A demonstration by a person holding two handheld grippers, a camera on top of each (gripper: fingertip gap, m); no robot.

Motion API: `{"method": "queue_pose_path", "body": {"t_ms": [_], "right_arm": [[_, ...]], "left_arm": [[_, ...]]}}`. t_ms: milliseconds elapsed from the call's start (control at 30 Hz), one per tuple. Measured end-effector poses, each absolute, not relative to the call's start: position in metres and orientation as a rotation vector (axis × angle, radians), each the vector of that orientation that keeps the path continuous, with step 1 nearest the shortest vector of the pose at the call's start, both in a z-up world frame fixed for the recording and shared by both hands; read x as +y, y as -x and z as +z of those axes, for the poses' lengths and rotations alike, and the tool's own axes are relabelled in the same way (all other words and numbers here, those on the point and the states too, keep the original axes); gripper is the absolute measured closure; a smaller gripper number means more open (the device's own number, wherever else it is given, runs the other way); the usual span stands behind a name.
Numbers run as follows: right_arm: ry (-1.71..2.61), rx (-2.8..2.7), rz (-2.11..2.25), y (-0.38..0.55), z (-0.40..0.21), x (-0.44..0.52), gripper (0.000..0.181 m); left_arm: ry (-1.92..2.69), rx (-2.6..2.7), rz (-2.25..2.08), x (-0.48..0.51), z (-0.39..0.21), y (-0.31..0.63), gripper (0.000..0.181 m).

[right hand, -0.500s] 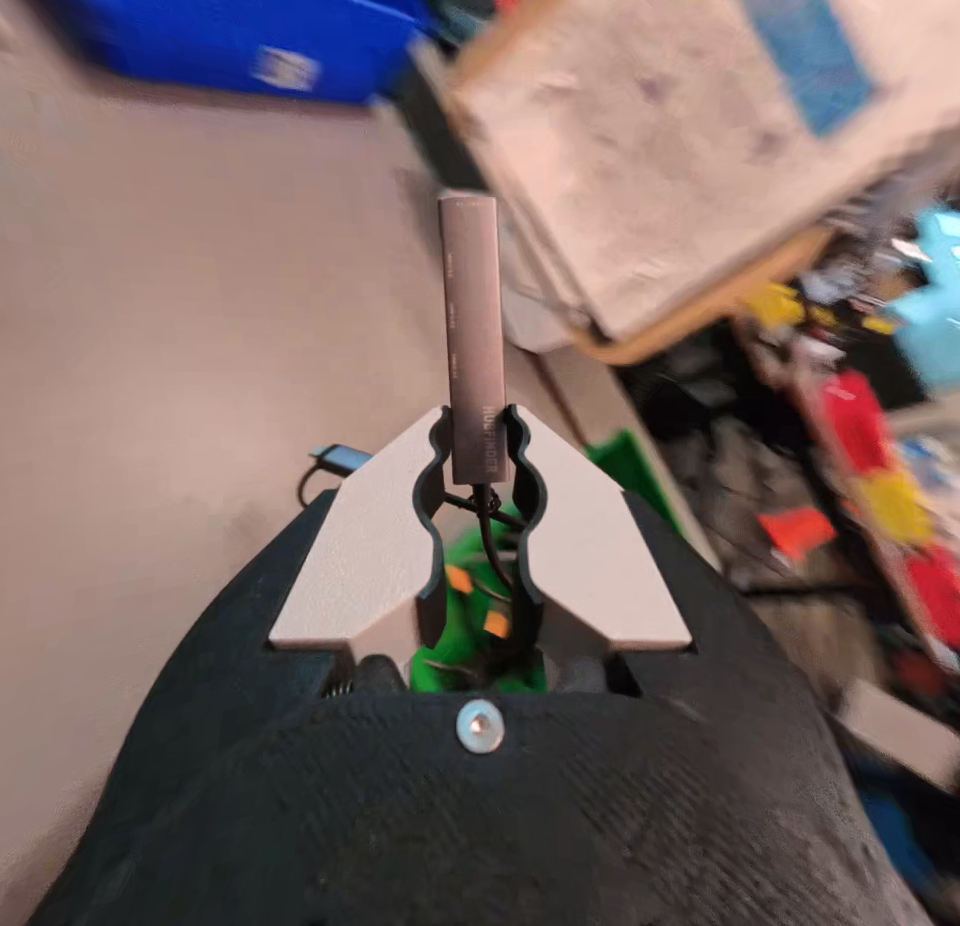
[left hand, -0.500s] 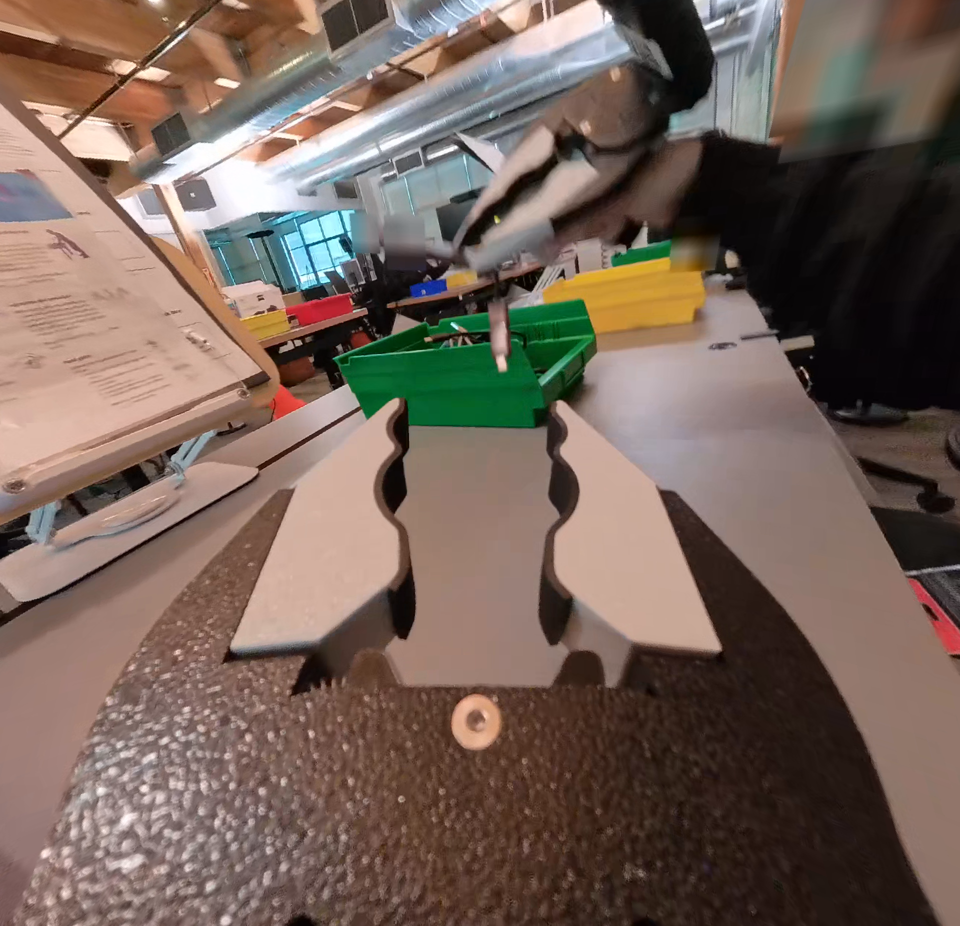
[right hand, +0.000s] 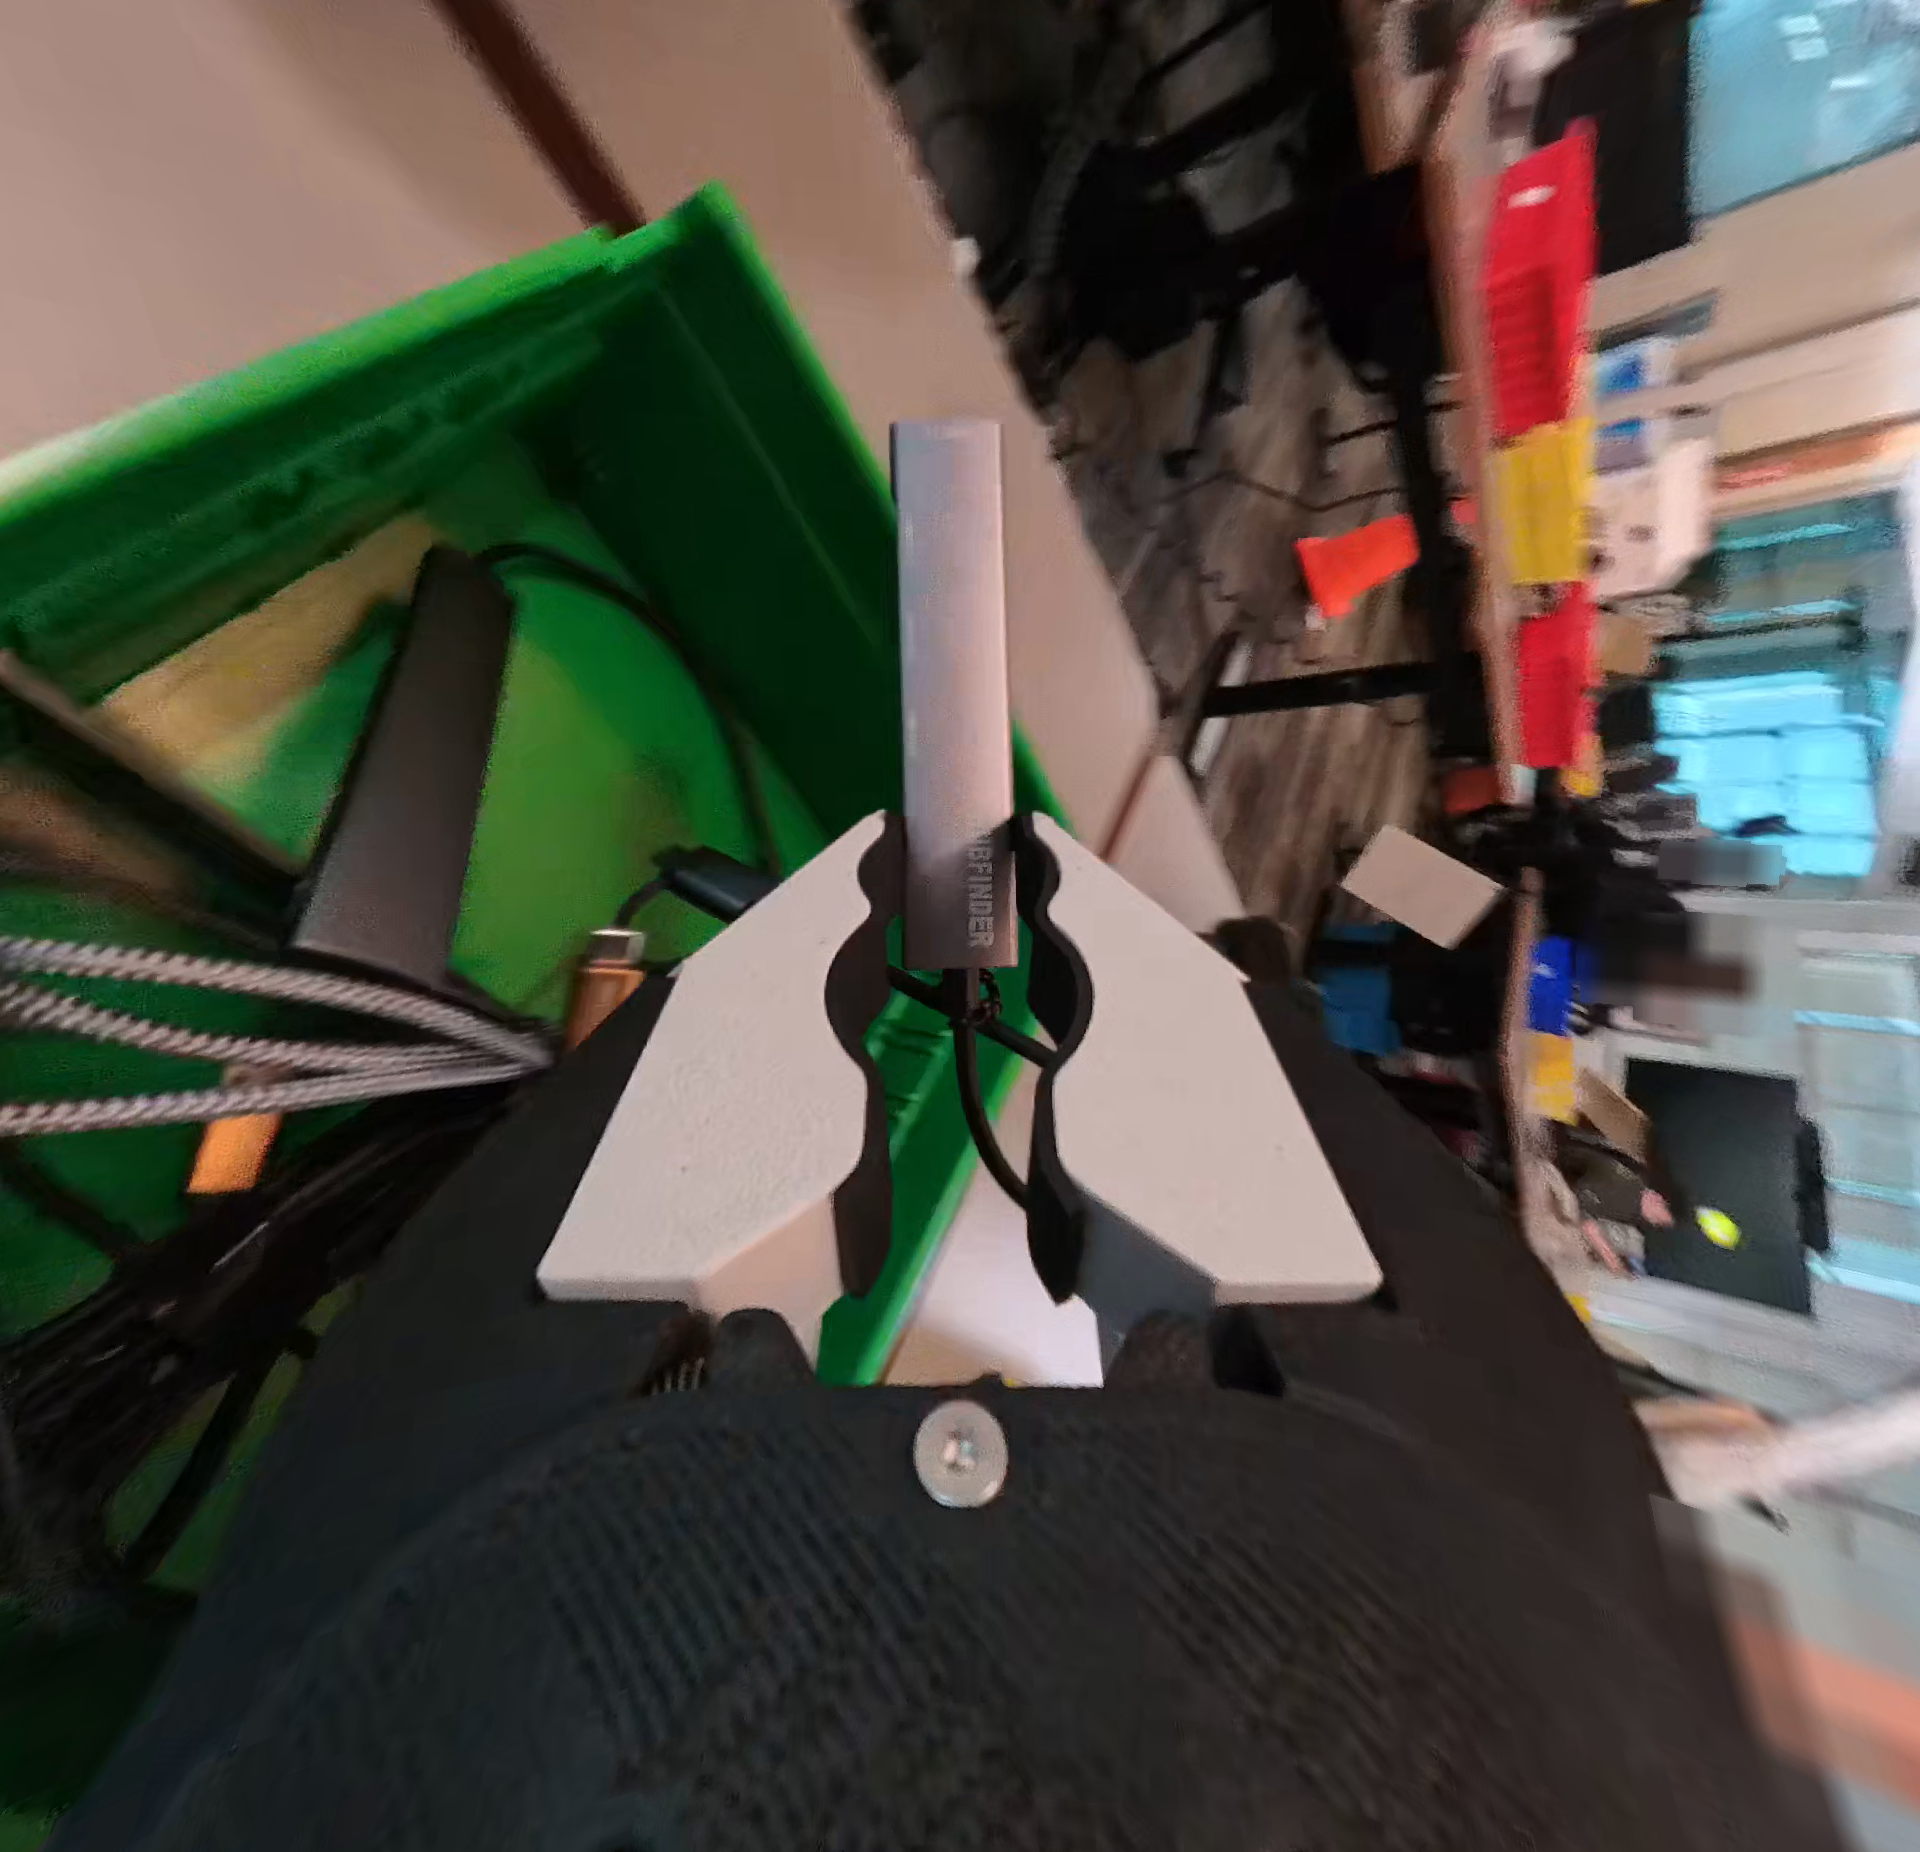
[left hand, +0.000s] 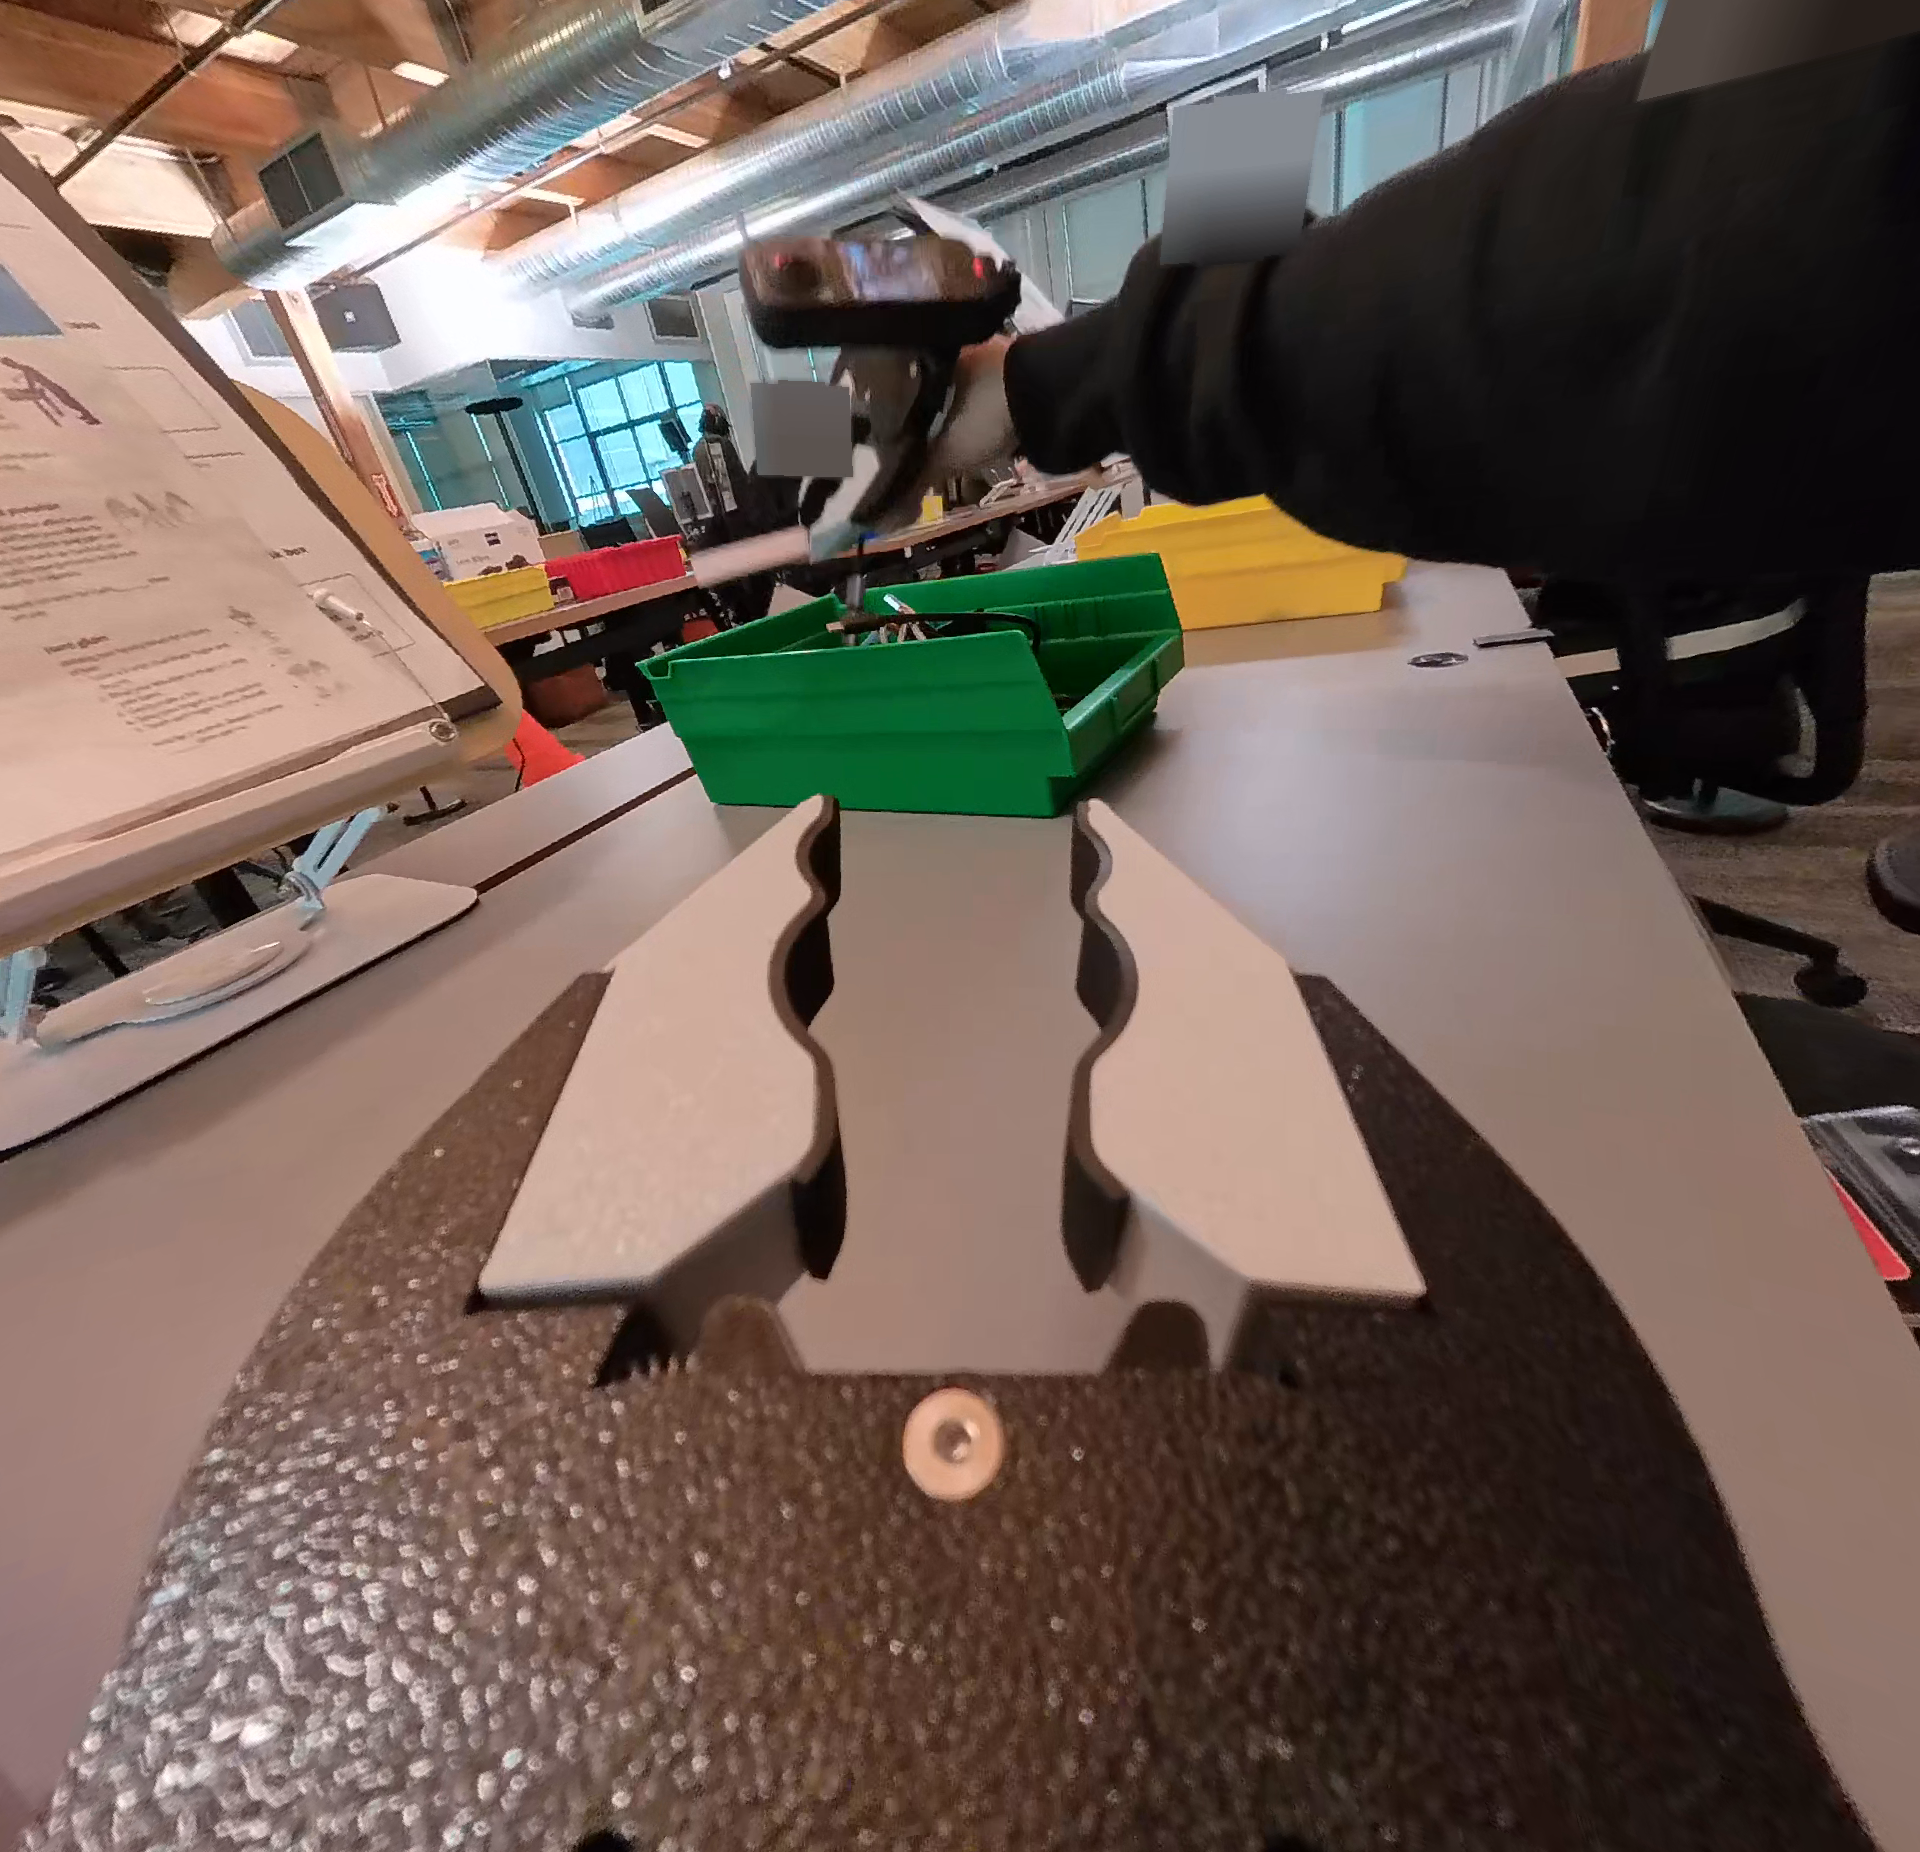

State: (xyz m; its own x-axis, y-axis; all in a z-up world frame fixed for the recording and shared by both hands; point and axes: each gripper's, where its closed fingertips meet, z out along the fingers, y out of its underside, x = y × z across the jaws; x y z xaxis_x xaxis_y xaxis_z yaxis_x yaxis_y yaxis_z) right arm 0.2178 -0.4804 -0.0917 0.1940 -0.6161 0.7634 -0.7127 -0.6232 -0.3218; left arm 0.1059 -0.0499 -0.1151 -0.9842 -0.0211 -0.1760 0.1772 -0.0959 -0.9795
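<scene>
— Right gripper (right hand: 954,846)?
— Clamped on a slim grey bar (right hand: 951,659) with a black cord, above the green bin's (right hand: 644,368) far edge
— Left gripper (left hand: 954,836)?
— Spread wide, empty, low over the tabletop (left hand: 1351,867)

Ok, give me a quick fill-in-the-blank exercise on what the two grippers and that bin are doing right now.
1. The right gripper is shut on a slim grey ____ with a black cable at its base.
2. The left gripper is ____ and holds nothing.
3. The bin ahead of the left gripper is ____ in colour.
4. In the right wrist view, braided cables lie ____ the bin.

Missing words: hub; open; green; inside
</scene>
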Motion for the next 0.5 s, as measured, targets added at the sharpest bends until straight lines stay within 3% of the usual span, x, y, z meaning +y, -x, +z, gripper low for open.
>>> {"method": "queue_pose_path", "body": {"t_ms": [100,133,200,233,367,500], "right_arm": [[-2.503,-1.219,1.221,-0.209,-0.134,-0.477,0.16],[-2.472,-1.197,1.261,-0.208,-0.135,-0.483,0.152],[-2.359,-1.185,1.446,-0.203,-0.112,-0.495,0.1],[-2.359,-1.269,1.524,-0.198,-0.1,-0.493,0.087],[-2.205,-1.833,1.792,-0.14,-0.058,-0.477,0.069],[-2.132,-2.165,1.933,-0.054,-0.096,-0.416,0.061]], "left_arm": [[-0.165,2.007,-2.249,-0.048,-0.113,-0.107,0.139],[-0.165,2.007,-2.257,-0.047,-0.113,-0.106,0.139],[-0.167,2.002,-2.268,-0.046,-0.112,-0.106,0.139],[-0.17,1.998,-2.273,-0.046,-0.111,-0.105,0.139],[-0.185,2.032,-2.296,-0.045,-0.112,-0.1,0.137],[-0.114,2.165,-2.25,-0.05,-0.121,-0.099,0.132]]}}
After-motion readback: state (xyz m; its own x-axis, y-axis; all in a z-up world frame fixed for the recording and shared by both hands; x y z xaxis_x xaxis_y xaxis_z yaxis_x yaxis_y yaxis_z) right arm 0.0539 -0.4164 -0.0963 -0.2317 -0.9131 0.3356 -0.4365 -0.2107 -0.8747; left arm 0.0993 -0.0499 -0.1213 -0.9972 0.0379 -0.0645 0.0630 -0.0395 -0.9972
